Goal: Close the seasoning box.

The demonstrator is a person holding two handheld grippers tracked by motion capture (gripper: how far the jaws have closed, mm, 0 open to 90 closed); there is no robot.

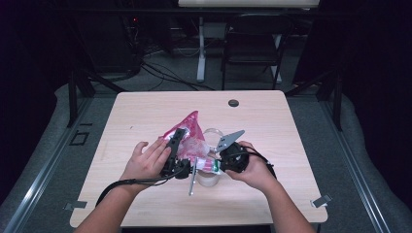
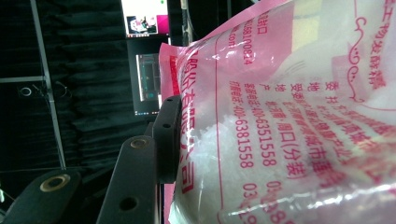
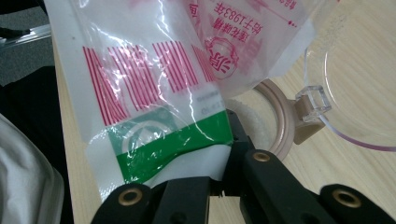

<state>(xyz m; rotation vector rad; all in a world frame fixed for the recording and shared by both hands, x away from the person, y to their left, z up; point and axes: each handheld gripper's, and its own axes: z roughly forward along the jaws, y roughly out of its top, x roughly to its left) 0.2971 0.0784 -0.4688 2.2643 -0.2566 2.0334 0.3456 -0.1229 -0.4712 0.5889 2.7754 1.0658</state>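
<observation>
High view, table (image 1: 145, 111): the light wooden top has much free surface on the left, right and far side; all things sit near the front middle.
High view, bag (image 1: 189, 127): a pink plastic bag is held up between the 2 grippers, above a clear jar (image 1: 208, 178); a metal spoon (image 1: 193, 179) lies beside the jar.
High view, grippers: left gripper (image 1: 176, 145) is at the bag's left side, right gripper (image 1: 224, 162) at its lower end.
Left gripper view: jaws are closed on the bag's edge; white grains are inside.
Right gripper view: jaws pinch the bag's green and white end; the jar's beige rim (image 3: 283, 122) and open clear lid (image 3: 369, 70) are just behind.
</observation>
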